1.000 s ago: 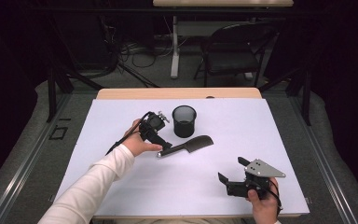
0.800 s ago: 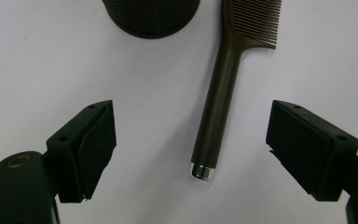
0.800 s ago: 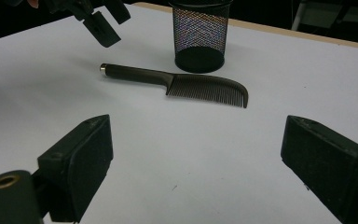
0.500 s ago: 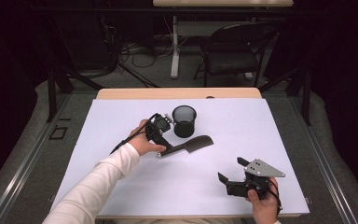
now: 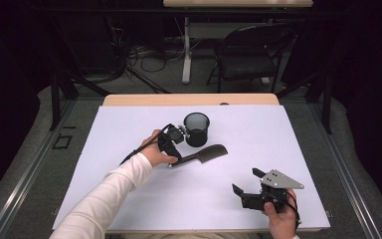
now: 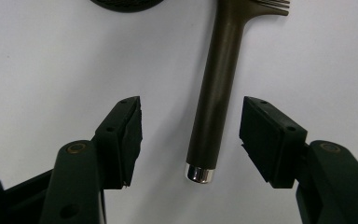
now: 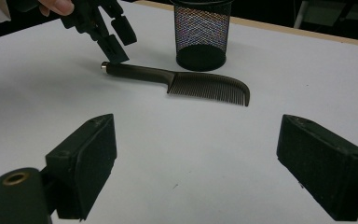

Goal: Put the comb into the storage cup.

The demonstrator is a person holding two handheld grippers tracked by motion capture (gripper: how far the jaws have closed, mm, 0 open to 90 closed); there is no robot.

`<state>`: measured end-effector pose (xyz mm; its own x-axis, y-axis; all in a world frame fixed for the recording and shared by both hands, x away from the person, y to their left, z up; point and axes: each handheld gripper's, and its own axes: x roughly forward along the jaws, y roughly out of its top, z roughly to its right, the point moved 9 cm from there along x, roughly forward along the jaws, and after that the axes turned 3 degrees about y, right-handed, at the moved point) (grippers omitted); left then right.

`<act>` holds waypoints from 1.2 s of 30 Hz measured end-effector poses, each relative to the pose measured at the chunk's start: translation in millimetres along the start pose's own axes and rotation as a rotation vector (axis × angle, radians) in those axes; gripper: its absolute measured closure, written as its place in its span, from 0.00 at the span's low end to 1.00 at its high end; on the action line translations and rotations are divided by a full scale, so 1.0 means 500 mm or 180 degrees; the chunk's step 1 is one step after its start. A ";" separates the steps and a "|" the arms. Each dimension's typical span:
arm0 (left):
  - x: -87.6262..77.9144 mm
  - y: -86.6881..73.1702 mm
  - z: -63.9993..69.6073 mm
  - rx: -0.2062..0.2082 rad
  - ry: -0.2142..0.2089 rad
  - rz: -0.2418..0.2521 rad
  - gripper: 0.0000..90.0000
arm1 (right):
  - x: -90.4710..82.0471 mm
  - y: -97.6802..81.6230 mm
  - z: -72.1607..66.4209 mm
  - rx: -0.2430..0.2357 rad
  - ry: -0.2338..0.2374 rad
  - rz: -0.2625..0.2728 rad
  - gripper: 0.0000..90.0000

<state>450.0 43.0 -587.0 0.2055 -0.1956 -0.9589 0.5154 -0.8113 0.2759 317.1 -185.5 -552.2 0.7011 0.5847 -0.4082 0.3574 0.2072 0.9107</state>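
A dark comb (image 5: 206,155) with a silver-capped handle (image 6: 214,107) lies flat on the white table, just in front of a black mesh cup (image 5: 197,129). My left gripper (image 5: 172,160) points down over the handle's end. Its jaws stand on either side of the handle (image 6: 196,137) and have just been closing, with a gap left on each side. In the right gripper view the comb (image 7: 177,79) lies before the cup (image 7: 201,32), with the left gripper (image 7: 114,39) at its handle tip. My right gripper (image 5: 246,180) rests near the table's front right, open (image 7: 200,168) and holding nothing.
The white table top (image 5: 129,114) has a wooden strip along its far edge. A dark chair (image 5: 248,55) and a desk leg with cables stand on the floor beyond the table.
The left hand has shifted slightly right and down onto the comb's handle end. The right gripper, the comb and the cup have not moved.
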 end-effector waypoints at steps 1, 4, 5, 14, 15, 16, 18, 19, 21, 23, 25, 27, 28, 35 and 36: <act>0.001 0.000 0.001 0.0005 -0.0005 -0.0009 0.44 | 0.000 0.000 0.000 0.0001 0.0001 -0.0002 0.13; 0.009 0.002 0.007 0.0043 -0.0062 -0.0024 0.49 | 0.000 0.000 0.000 0.0000 0.0002 -0.0005 0.14; 0.009 0.002 0.007 0.0043 -0.0062 -0.0024 0.49 | 0.000 0.000 0.000 0.0000 -0.0001 0.0004 0.14; 0.019 0.004 0.010 0.0119 -0.0047 -0.0036 0.55 | 0.002 0.000 0.000 -0.0003 0.0002 0.0006 0.14; 0.020 0.004 0.009 0.0135 -0.0039 -0.0041 0.55 | 0.002 0.000 0.000 0.0002 0.0005 0.0015 0.14; 0.020 0.004 0.010 0.0132 -0.0053 -0.0038 0.56 | 0.001 -0.001 0.000 -0.0003 0.0004 -0.0011 0.14; 0.022 0.004 0.011 0.0161 -0.0047 -0.0048 0.56 | 0.002 -0.002 -0.001 0.0001 0.0007 -0.0011 0.15; 0.023 0.004 0.012 0.0174 -0.0060 -0.0046 0.56 | 0.002 -0.001 0.000 -0.0010 0.0008 -0.0011 0.15; 0.023 0.004 0.013 0.0183 -0.0076 -0.0042 0.58 | 0.001 -0.002 0.000 -0.0018 0.0003 -0.0022 0.15; 0.023 0.005 0.012 0.0184 -0.0061 -0.0039 0.59 | 0.002 -0.002 0.000 -0.0016 0.0006 -0.0026 0.15; 0.023 0.005 0.012 0.0179 -0.0057 -0.0040 0.60 | 0.002 -0.002 -0.001 -0.0015 0.0014 -0.0019 0.15; 0.024 0.005 0.012 0.0185 -0.0071 -0.0041 0.61 | 0.002 -0.003 -0.001 -0.0012 0.0020 -0.0025 0.15; 0.025 0.004 0.013 0.0175 -0.0084 -0.0058 0.62 | 0.002 -0.003 -0.001 -0.0013 0.0021 -0.0025 0.15; 0.029 0.003 0.016 0.0218 -0.0101 -0.0091 0.65 | 0.003 -0.003 -0.001 -0.0017 0.0027 -0.0028 0.15; 0.030 0.002 0.017 0.0231 -0.0098 -0.0097 0.65 | 0.003 -0.003 -0.002 -0.0013 0.0028 -0.0028 0.15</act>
<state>446.7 34.5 -601.6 0.1643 -0.1860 -0.9687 0.4591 -0.8548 0.2420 317.1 -184.4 -554.0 0.6925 0.5898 -0.4155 0.3610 0.2153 0.9074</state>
